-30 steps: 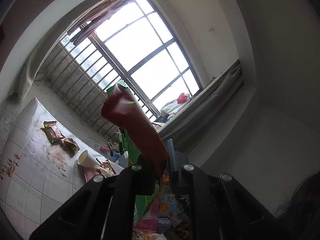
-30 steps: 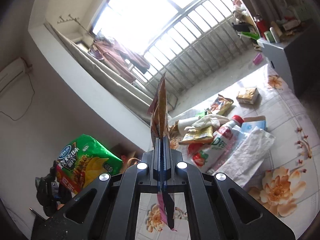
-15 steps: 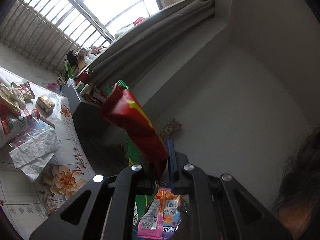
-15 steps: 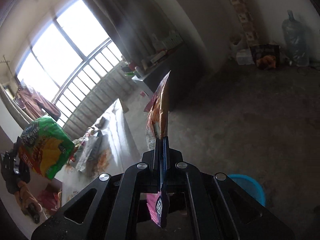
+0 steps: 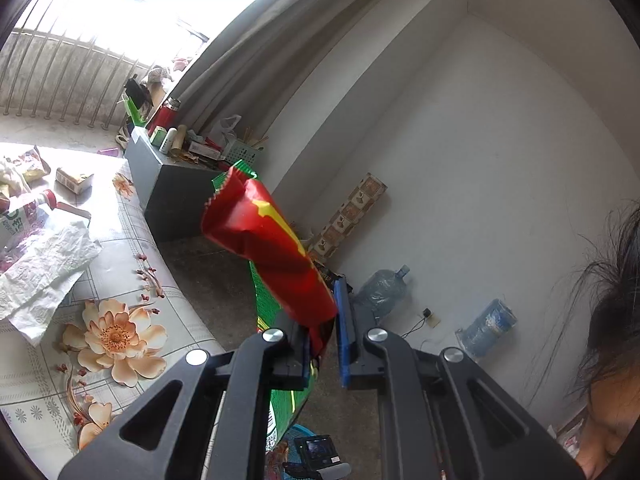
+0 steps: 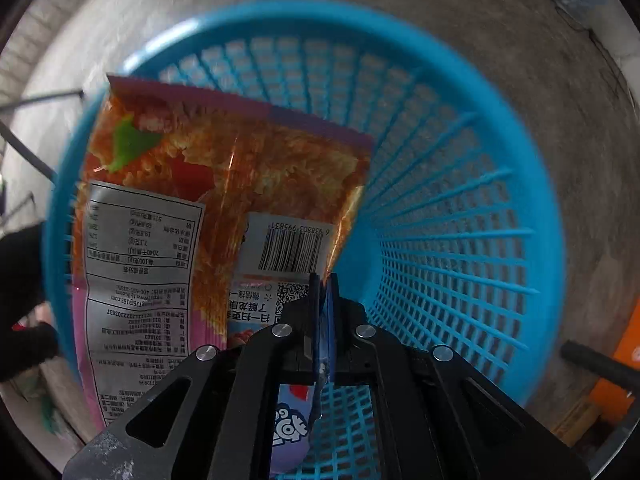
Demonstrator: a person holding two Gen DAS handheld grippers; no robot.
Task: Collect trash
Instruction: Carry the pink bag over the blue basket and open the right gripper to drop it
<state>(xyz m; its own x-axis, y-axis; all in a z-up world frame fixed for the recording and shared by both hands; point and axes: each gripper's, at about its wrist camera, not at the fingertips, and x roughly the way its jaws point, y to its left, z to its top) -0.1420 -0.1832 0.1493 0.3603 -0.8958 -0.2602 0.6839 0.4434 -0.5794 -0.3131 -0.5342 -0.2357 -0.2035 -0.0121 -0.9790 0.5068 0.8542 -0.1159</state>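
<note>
Here, the right gripper (image 6: 323, 280) points down into a blue plastic basket (image 6: 460, 184) standing on a bare concrete floor (image 6: 560, 60), its jaws pressed together on the edge of a pink-and-orange noodle wrapper (image 6: 208, 200); the wrapper hangs inside the basket's rim, printed back with barcode facing the camera. The left gripper (image 5: 324, 320), held nearly level, has its jaws almost closed on the lower end of a red snack wrapper (image 5: 272, 248), with a green packet (image 5: 280, 380) caught behind it. To the left in that view lies a flower-patterned tablecloth (image 5: 112, 328) still bearing crumpled white paper (image 5: 44, 276), a bottle (image 5: 24, 212) and small packets. Two large water bottles (image 5: 380, 292) rest by the white wall. A person's dark hair (image 5: 616, 300) shows at the right edge.
</note>
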